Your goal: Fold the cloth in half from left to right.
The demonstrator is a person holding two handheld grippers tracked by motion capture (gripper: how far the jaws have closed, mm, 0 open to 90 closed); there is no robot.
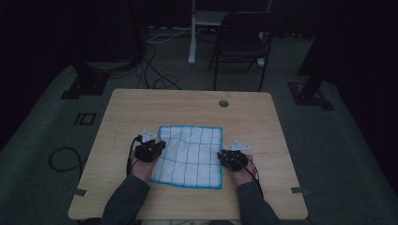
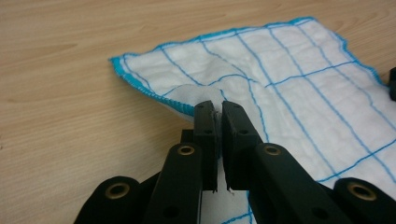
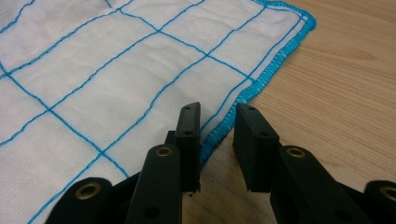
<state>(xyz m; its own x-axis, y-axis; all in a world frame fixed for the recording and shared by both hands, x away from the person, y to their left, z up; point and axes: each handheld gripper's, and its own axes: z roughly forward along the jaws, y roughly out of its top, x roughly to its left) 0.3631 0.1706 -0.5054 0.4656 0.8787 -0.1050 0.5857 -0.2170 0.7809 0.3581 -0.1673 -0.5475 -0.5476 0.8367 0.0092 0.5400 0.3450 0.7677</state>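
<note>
High view is dark and grainy; both grippers read as black lumps, jaw tips can't be made out there. Person cut off at the bottom edge, just sleeves and hands in frame. Background mostly black: a folding chair (image 1: 239,44) and floor cables (image 1: 155,70) barely legible.

Cloth (image 1: 190,155) lies flat near the middle of the table (image 1: 141,108), toward the person's side. White, soft woven texture, thin blue grid lines, thicker blue stitched hem, roughly square. Table is light wood-grain laminate, rounded corners, with a round cable hole (image 1: 224,103) near the far edge.

Left gripper (image 2: 215,106): jaws pressed together, pinching the cloth's hem. Cloth is pulled up into a small ridge at the tips, white fibres visible in the slit between the pads. What's below the pinch is hidden by the jaw bodies. Far right edge of that view shows a sliver of something black, too cut off to identify.

Right gripper (image 3: 219,114): jaws spread, straddling the cloth's right hem, pads not pressing on it. One jaw over the cloth, the other over bare wood. Hem runs up between them. Cloth just under the jaws is blurred.

Jaws are flat black blocks on black links with brass-coloured rivets.
</note>
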